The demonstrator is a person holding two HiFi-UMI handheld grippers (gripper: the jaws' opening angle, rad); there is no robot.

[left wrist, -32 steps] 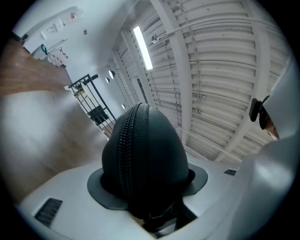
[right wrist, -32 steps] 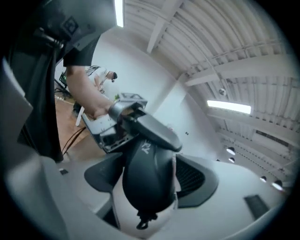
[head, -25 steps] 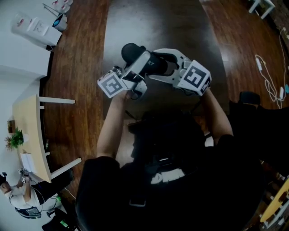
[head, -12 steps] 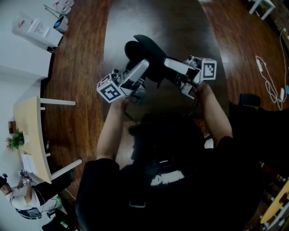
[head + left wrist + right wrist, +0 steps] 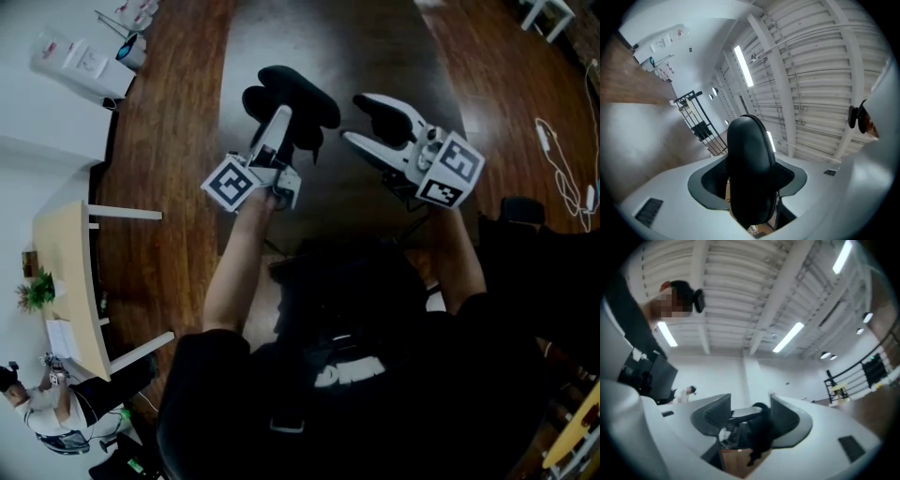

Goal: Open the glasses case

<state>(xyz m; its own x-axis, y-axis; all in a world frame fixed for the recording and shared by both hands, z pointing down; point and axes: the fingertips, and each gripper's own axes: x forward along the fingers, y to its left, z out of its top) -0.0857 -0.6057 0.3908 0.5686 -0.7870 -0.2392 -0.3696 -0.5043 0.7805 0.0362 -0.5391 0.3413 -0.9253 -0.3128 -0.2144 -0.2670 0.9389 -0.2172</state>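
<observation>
**Step in hand.** Judged as the set-up for opening: one gripper carries the case in the air and the other is near it but not on it. No parted lid can be confirmed.

**Next move.** Likely calls for the free fingers to reach the case's edge line and draw one half away while the other half is clamped. The grip looks narrow, so the case might twist.

**Items, largest first**
- Wooden floor [image 5: 169, 141]: far below the work; nothing rests on it here.
- Left gripper [image 5: 281, 127]: its fingers [image 5: 710, 180] have just been closing and now clamp the case from both sides.
- Right gripper [image 5: 367, 122]: its fingers [image 5: 787, 420] have just been closing but stand apart with nothing gripped. The dark shape seen between them looks like the case beyond their tips.
- Glasses case [image 5: 295, 89]: black, held on edge and projecting past the left fingertips, apart from the right ones.
- Seam [image 5: 770, 150]: runs up the case's right edge in the left gripper view and reads as shut there.
</observation>
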